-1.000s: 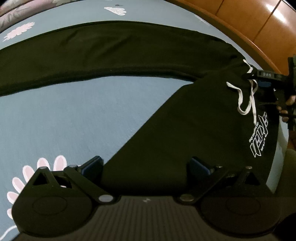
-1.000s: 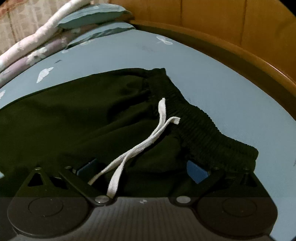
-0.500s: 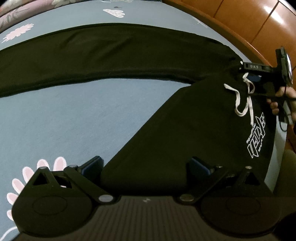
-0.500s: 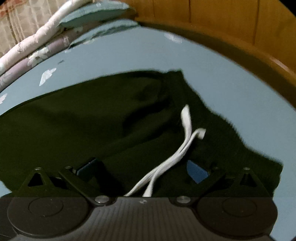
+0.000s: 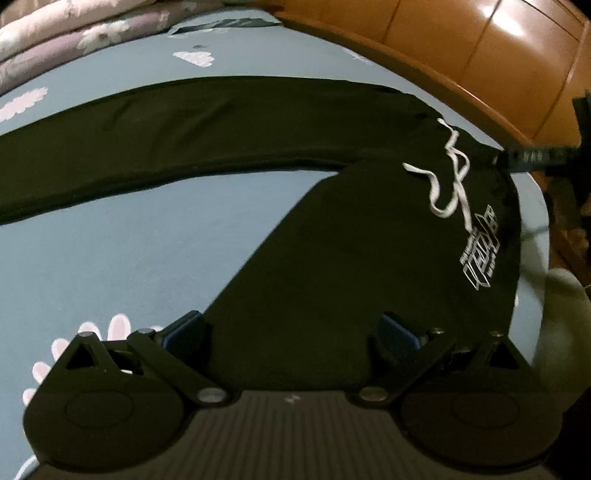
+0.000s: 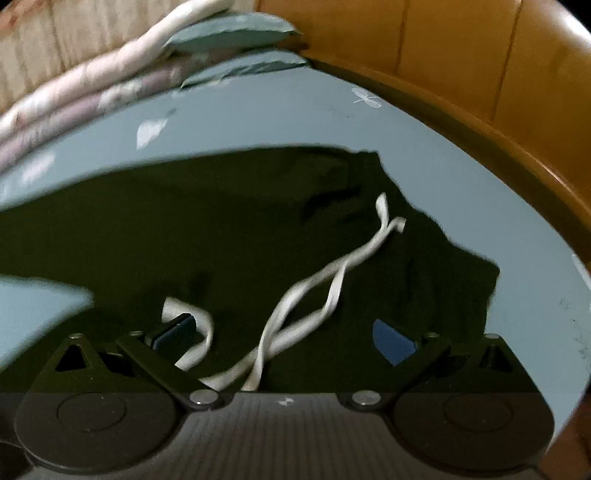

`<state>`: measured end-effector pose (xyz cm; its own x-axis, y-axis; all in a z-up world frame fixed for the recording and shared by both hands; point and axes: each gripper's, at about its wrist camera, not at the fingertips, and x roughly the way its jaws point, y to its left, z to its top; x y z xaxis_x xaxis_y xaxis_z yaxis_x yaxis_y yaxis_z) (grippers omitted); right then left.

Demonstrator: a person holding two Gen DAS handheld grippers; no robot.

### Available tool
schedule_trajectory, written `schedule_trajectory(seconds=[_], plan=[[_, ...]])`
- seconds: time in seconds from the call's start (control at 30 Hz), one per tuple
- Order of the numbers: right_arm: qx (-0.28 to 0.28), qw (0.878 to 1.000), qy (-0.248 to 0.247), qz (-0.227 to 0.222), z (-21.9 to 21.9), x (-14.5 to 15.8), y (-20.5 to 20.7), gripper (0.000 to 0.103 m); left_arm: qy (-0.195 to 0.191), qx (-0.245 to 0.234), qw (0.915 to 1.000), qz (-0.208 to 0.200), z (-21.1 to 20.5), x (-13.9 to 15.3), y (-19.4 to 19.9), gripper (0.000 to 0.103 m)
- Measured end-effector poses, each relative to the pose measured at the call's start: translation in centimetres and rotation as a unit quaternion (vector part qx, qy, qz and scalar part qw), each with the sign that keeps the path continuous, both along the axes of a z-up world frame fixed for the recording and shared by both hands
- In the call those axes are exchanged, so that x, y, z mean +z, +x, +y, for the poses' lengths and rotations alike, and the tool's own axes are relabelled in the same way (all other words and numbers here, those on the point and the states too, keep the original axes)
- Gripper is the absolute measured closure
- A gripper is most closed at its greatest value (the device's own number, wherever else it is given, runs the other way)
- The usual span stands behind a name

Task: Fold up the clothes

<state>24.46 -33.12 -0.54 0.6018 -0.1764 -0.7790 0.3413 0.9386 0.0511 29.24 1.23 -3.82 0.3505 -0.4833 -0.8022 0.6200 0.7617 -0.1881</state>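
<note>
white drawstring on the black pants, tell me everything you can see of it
The white drawstring is a flat woven cord, cotton by the look of it, lying loose on the black pants near the waistband. In the right wrist view two strands cross each other twice and run down between the open fingers of the right gripper, while a third curl loops around its left finger. In the left wrist view it squiggles above the white printed logo. Its ends lie free, untied.

Dim, warm indoor light; glare streaks the wood panel (image 5: 491,22) at top right. Black trousers (image 5: 332,258) lose all detail (near-solid dark). Motion blur smears both views; fisheye bends the edges.
</note>
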Motion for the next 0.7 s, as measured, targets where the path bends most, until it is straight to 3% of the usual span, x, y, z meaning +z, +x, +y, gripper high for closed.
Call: schedule_trajectory(seconds=[0.27, 0.4, 0.53, 0.7], plan=[[0.038, 0.998, 0.014, 0.038, 4.6, -3.8, -0.1, 0.000, 0.024, -0.003, 0.9996, -0.011, 2.8, -0.1, -2.7, 0.003], [0.053, 0.997, -0.020, 0.050, 6.0, -5.5, -0.3, 0.000, 0.026, 0.009, 0.9996, -0.004, 4.1, -0.3, -3.5, 0.003], [0.056, 0.997, -0.042, 0.028, 6.6, -6.0, -1.3, 0.000, 0.033, 0.010, 0.9994, -0.003, 4.5, -0.5, -4.0, 0.003], [0.065, 0.995, -0.027, 0.071, 6.2, -5.0, -1.9, 0.000, 0.037, 0.008, 0.9993, 0.002, 4.5, -0.7, -3.9, 0.003]])
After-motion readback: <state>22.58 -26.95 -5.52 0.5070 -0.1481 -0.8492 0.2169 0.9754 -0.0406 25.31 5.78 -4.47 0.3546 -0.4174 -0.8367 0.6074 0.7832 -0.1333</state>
